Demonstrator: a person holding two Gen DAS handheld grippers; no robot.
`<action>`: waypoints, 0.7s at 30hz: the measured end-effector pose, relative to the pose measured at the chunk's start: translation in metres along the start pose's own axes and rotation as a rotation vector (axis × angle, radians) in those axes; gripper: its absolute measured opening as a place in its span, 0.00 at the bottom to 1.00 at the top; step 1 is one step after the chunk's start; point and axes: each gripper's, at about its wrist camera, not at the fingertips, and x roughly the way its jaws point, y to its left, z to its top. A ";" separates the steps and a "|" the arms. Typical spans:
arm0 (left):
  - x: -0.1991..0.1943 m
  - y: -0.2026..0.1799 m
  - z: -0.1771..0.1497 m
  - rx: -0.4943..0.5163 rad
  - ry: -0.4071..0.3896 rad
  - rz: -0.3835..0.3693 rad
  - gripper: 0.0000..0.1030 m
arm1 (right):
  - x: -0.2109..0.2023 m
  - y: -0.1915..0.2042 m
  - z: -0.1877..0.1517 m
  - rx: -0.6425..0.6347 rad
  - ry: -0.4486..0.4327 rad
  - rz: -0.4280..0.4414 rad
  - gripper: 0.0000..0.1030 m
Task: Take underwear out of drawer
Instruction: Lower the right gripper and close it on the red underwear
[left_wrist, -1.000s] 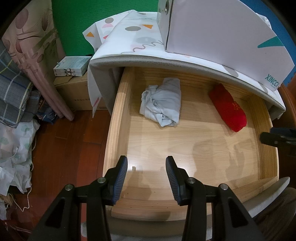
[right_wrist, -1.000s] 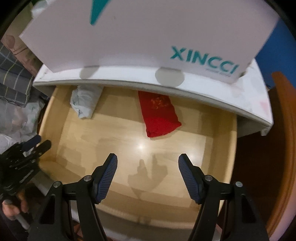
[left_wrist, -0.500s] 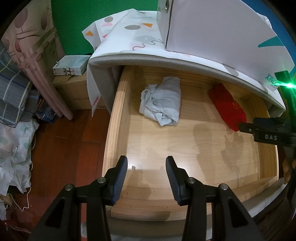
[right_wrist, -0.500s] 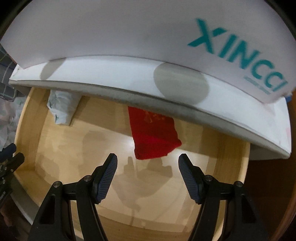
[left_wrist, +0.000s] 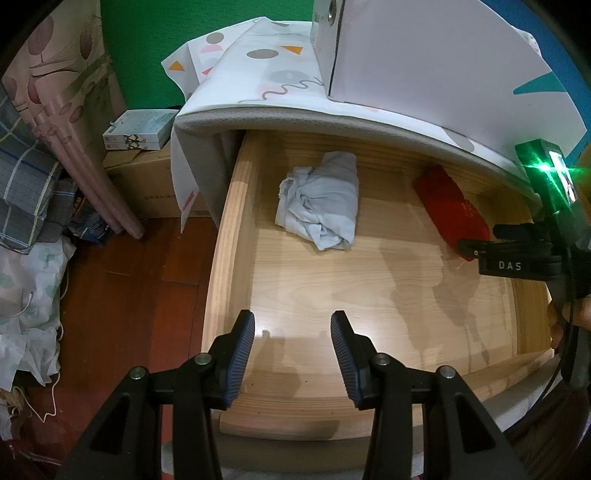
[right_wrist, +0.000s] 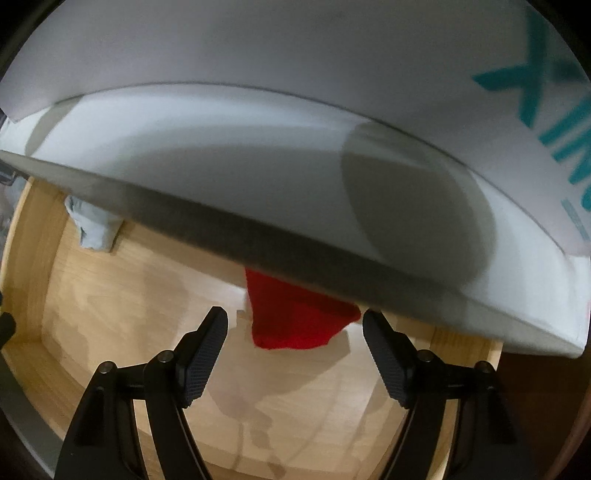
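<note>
Both hand-held grippers are empty: left hand-held gripper parted, right hand-held gripper opening. Two garments are counted in one pale wooden drawer: crumpled grey underwear at twelve o'clock, folded red underwear between the right jaws. Dark wood floor is seen at nine.

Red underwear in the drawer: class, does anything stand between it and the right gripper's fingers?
Nothing visible does. The red underwear lies just ahead of the right gripper, whose fingers are opening; only the tabletop's edge overhangs its far end.

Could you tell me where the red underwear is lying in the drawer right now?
The red underwear lies at the back right of the drawer, partly under the tabletop's edge, apart from the grey garment to its left; the right gripper hangs just before it.
</note>
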 end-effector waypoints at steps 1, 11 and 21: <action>0.000 0.000 0.000 0.000 0.000 0.000 0.42 | 0.001 0.001 0.001 -0.006 -0.006 0.000 0.71; 0.001 -0.001 0.001 -0.002 0.003 0.002 0.42 | 0.007 0.006 -0.003 -0.034 -0.043 -0.027 0.52; 0.002 0.000 0.000 -0.007 0.001 -0.002 0.42 | 0.006 0.004 -0.005 -0.025 0.014 0.005 0.35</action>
